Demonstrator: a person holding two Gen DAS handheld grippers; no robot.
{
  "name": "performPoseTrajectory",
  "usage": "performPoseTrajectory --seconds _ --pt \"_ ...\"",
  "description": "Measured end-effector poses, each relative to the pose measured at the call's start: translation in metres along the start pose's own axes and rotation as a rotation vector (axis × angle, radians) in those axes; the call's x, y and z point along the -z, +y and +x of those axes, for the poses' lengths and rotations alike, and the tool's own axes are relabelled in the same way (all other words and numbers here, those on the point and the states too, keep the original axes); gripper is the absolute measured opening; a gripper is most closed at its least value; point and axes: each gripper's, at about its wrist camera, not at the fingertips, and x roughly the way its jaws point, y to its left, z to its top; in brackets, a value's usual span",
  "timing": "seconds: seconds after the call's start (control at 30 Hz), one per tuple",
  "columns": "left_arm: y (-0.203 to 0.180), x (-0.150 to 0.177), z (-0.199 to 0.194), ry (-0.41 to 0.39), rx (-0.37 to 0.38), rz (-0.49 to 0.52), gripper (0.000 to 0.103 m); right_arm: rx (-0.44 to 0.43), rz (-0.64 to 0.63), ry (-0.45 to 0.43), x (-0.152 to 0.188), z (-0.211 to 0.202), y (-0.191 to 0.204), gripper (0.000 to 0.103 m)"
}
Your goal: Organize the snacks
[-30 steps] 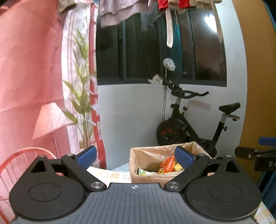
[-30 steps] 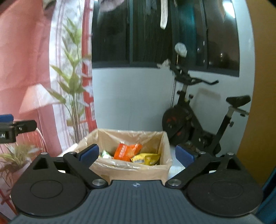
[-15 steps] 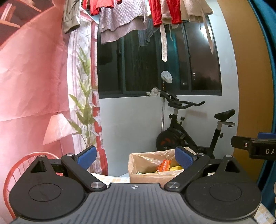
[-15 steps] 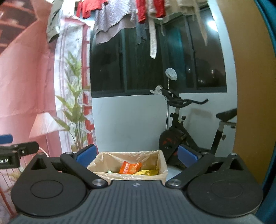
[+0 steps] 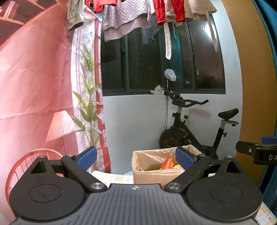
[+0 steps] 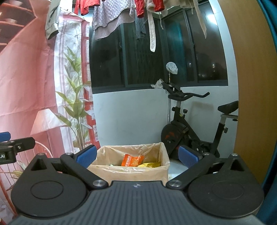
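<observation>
A cardboard box (image 5: pixel 152 176) lined with a clear plastic bag stands on the table ahead, also seen in the right wrist view as the box (image 6: pixel 131 173). Inside lie an orange snack packet (image 6: pixel 132 160) and a yellow one (image 6: pixel 150 164); the orange packet (image 5: pixel 167 163) shows partly behind my left finger. My left gripper (image 5: pixel 135 156) is open and empty, held back from the box. My right gripper (image 6: pixel 136 154) is open and empty too, framing the box from a distance. Each gripper's tip shows at the edge of the other's view.
A checked tablecloth (image 5: pixel 112 177) covers the table under the box. An exercise bike (image 6: pixel 193 131) stands behind by the white wall. A pink printed backdrop (image 5: pixel 34 86) hangs at the left, a red wire chair (image 5: pixel 20 164) below it. Laundry (image 5: pixel 138 15) hangs overhead.
Both grippers have pulled back and tilted up: the box looks smaller and lower, and more of the hanging laundry shows. Both stay open and empty.
</observation>
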Motion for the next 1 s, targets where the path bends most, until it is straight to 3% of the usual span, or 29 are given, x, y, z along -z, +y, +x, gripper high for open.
performPoseTrajectory --seconds 1.0 --pt "0.0059 0.0061 0.0075 0.04 0.012 -0.03 0.098 -0.011 -0.002 0.019 0.0086 0.0035 -0.0028 0.102"
